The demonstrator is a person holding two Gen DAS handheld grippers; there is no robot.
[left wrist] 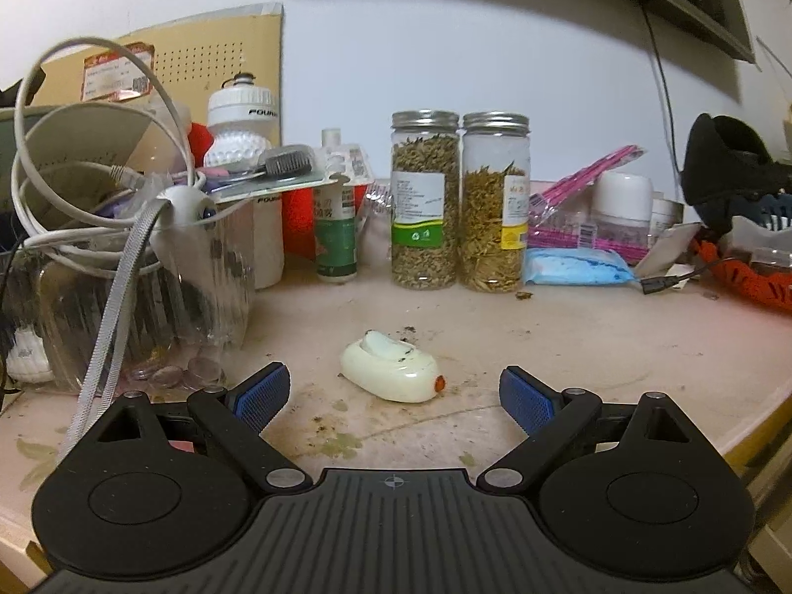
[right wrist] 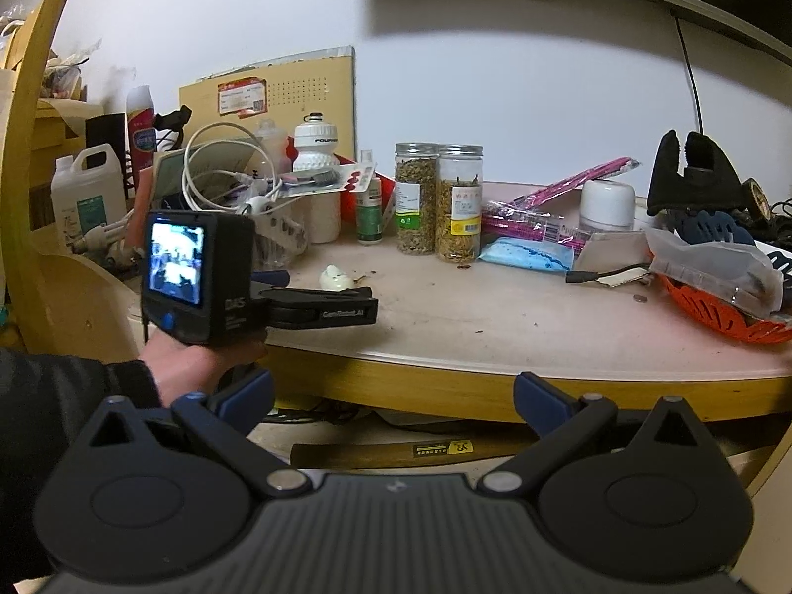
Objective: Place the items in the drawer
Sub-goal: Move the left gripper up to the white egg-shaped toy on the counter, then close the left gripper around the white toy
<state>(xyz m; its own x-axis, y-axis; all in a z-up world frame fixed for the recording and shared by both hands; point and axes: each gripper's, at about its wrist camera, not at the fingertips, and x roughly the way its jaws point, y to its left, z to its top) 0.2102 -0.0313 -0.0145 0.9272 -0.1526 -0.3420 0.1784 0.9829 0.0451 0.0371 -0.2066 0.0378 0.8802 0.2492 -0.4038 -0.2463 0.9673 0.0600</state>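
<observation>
A small cream-white device (left wrist: 391, 371) with an orange button lies on the stained bench (left wrist: 594, 341), just ahead of the left gripper (left wrist: 393, 398), whose blue-padded fingers (left wrist: 262, 391) are spread wide and hold nothing. Behind it stand two clear jars (left wrist: 458, 200) with metal lids, both full of dried herbs. To the left, a clear plastic tub (left wrist: 133, 287) holds coiled white cable. The right gripper (right wrist: 393, 403) hangs off the bench edge, fingers apart and empty too.

Two herb jars (left wrist: 458, 200) beside a green bottle (left wrist: 336, 227).
</observation>
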